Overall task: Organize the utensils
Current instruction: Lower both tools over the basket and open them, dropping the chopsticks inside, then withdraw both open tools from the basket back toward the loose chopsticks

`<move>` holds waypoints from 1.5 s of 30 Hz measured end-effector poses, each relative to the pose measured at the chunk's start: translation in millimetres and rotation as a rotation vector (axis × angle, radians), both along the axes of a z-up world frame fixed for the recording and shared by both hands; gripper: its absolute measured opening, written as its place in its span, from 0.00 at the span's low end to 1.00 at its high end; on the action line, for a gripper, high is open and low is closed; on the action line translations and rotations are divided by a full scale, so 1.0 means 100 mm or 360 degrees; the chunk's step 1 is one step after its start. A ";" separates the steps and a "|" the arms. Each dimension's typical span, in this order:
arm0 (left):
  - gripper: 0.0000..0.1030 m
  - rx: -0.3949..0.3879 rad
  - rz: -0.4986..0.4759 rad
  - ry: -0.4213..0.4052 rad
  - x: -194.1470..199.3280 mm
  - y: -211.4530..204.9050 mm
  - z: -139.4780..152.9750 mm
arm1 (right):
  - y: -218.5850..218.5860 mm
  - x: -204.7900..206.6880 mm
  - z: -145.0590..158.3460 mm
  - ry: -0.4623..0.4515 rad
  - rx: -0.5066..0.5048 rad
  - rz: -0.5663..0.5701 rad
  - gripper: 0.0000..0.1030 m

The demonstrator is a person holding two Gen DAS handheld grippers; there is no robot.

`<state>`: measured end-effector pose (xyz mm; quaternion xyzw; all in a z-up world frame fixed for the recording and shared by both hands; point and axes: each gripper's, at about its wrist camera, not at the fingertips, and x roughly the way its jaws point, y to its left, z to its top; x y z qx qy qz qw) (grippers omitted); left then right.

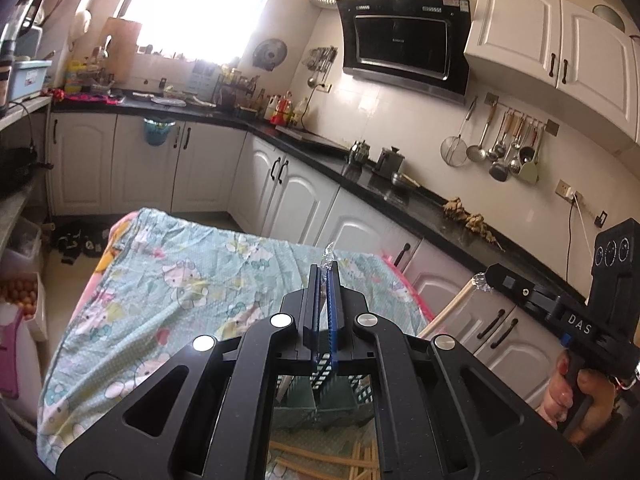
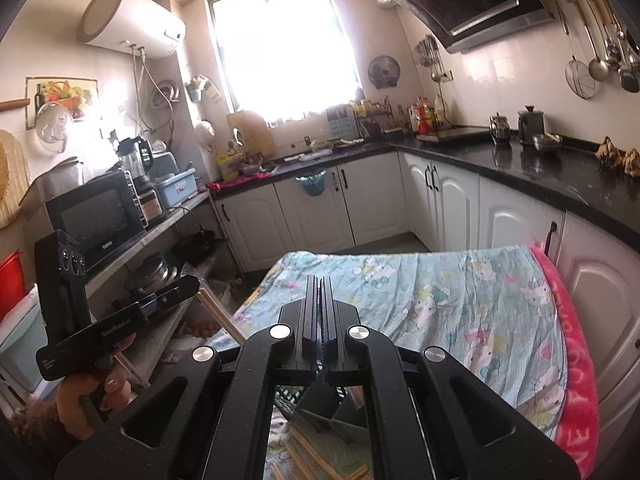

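Note:
Both grippers are raised above a table with a light-blue cartoon-print cloth (image 1: 172, 280). My left gripper (image 1: 325, 270) is shut on a clear plastic-wrapped item whose tip (image 1: 329, 251) sticks out past the fingers. In the right wrist view the left gripper (image 2: 192, 285) holds wooden chopsticks (image 2: 222, 318) slanting down. My right gripper (image 2: 319, 282) is shut. In the left wrist view the right gripper (image 1: 486, 278) holds a wooden chopstick (image 1: 446, 314) with a plastic-wrapped end. Through the gripper frames I see a dark green slotted basket (image 1: 320, 404) and loose wooden chopsticks (image 1: 316, 460) on the cloth below.
A black counter (image 1: 400, 196) with white cabinets runs along the right and the back. Kettles (image 1: 390, 162) stand on it and ladles (image 1: 508, 152) hang above. A shelf with a microwave (image 2: 96, 220) is on the left. A pink blanket edge (image 2: 568, 320) lines the table's right side.

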<state>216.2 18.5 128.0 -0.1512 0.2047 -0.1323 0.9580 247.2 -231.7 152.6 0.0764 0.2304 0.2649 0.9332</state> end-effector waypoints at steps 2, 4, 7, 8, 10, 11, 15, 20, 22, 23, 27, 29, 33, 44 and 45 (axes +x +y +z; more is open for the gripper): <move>0.01 0.0006 -0.0002 0.0023 0.02 -0.02 -0.08 | 0.01 0.02 -0.09 0.0032 -0.0019 -0.0016 0.02; 0.01 0.0010 -0.0004 0.0042 0.03 -0.02 -0.14 | 0.01 0.03 -0.17 0.0055 -0.0034 -0.0036 0.02; 0.01 0.0014 -0.0004 0.0068 0.03 -0.02 -0.22 | 0.01 0.07 -0.26 0.0095 -0.0049 -0.0047 0.03; 0.01 0.0014 -0.0004 0.0078 0.03 -0.02 -0.25 | 0.01 0.07 -0.29 0.0105 -0.0055 -0.0056 0.04; 0.12 0.0020 0.0007 0.0087 0.02 -0.01 -0.28 | -0.01 0.06 -0.32 0.0106 -0.0066 -0.0068 0.18; 0.17 0.0017 0.0008 0.0094 0.01 0.00 -0.30 | -0.01 0.04 -0.33 0.0101 -0.0072 -0.0077 0.23; 0.33 0.0013 0.0027 0.0087 -0.04 0.04 -0.30 | 0.00 -0.05 -0.35 0.0073 -0.0122 -0.0096 0.36; 0.62 0.0026 0.0054 0.0032 -0.18 0.08 -0.24 | 0.03 -0.16 -0.37 0.0024 -0.0193 -0.0116 0.52; 0.73 0.0026 0.0069 0.0010 -0.23 0.10 -0.21 | 0.04 -0.22 -0.36 0.0001 -0.0219 -0.0115 0.56; 0.75 0.0021 0.0072 -0.0003 -0.27 0.11 -0.19 | 0.05 -0.24 -0.36 -0.0007 -0.0227 -0.0114 0.57; 0.90 0.0008 0.0085 -0.0031 -0.39 0.16 -0.15 | 0.05 -0.33 -0.35 -0.0036 -0.0245 -0.0109 0.63; 0.90 0.0001 0.0085 -0.0038 -0.45 0.18 -0.14 | 0.06 -0.39 -0.35 -0.0046 -0.0253 -0.0103 0.65; 0.90 0.0010 0.0098 -0.0043 -0.54 0.20 -0.14 | 0.07 -0.50 -0.33 -0.0067 -0.0259 -0.0094 0.69; 0.90 0.0016 0.0104 -0.0049 -0.79 0.21 -0.19 | 0.11 -0.80 -0.27 -0.0142 -0.0280 -0.0070 0.75; 0.90 0.0015 0.0103 -0.0049 -0.80 0.21 -0.20 | 0.11 -0.81 -0.27 -0.0142 -0.0279 -0.0068 0.76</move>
